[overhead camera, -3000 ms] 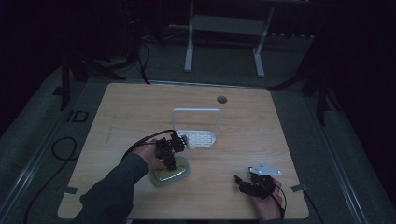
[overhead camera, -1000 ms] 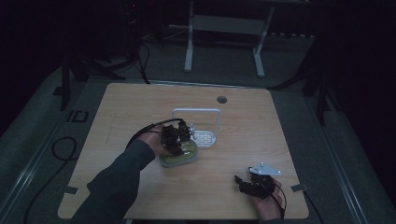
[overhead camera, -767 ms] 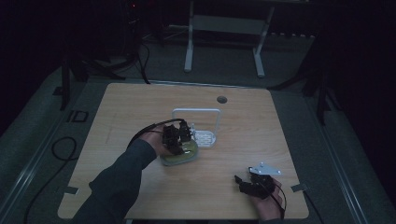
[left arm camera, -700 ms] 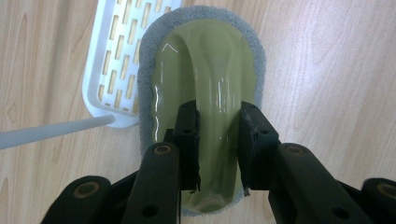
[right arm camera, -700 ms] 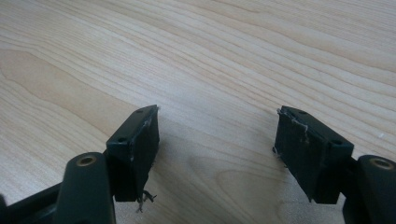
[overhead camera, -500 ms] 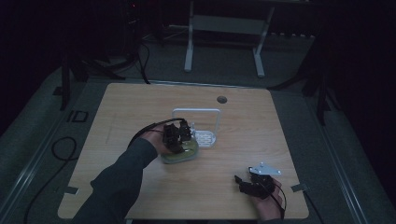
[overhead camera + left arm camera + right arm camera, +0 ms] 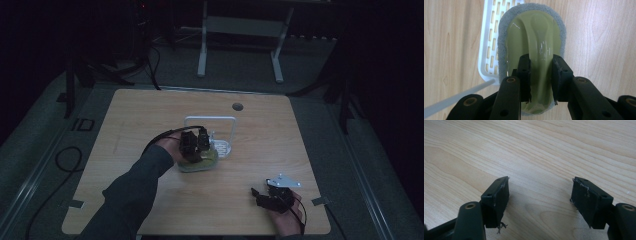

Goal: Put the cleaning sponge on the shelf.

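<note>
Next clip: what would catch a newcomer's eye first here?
The left gripper clamps the raised handle of a green scrubbing pad, held over the edge of a white slotted tray at mid-table. Near the table's front right corner, the right gripper rests open over bare wood.

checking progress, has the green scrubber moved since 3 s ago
Yes. The green scrubber, held in the left gripper, has shifted away from the table's near edge, up against the white tray.

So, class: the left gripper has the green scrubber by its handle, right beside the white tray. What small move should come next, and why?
Probably carry the scrubber a little further over the white tray. The left gripper is clamped on the handle, but the pad overlaps just one edge of the tray, with most of it over bare table. The right gripper rests open, apart.
</note>
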The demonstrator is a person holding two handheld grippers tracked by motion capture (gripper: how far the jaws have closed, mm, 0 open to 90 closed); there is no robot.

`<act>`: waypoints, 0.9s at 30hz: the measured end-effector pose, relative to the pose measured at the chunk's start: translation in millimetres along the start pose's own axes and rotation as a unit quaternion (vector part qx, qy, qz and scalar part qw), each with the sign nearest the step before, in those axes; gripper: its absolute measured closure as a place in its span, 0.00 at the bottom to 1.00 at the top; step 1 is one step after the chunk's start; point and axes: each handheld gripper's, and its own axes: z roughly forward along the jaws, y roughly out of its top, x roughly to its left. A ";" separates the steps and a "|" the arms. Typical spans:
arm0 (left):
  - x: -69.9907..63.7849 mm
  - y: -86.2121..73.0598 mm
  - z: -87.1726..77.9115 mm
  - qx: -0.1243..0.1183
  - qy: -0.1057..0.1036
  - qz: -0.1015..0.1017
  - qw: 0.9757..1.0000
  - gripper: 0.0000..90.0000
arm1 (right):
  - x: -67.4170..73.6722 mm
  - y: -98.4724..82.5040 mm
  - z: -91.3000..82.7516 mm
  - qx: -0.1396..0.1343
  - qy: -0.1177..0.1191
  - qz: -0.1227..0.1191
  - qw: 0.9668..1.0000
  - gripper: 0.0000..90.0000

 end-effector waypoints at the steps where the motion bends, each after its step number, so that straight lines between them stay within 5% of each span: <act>1: 0.0 0.4 0.2 -0.004 -0.001 0.003 1.000 0.80 | 0.0 0.0 0.0 0.000 0.000 0.000 1.000 0.33; 27: 6.4 14.3 6.4 0.000 0.000 0.029 1.000 0.80 | -0.1 0.0 0.1 -0.001 0.000 -0.001 1.000 0.33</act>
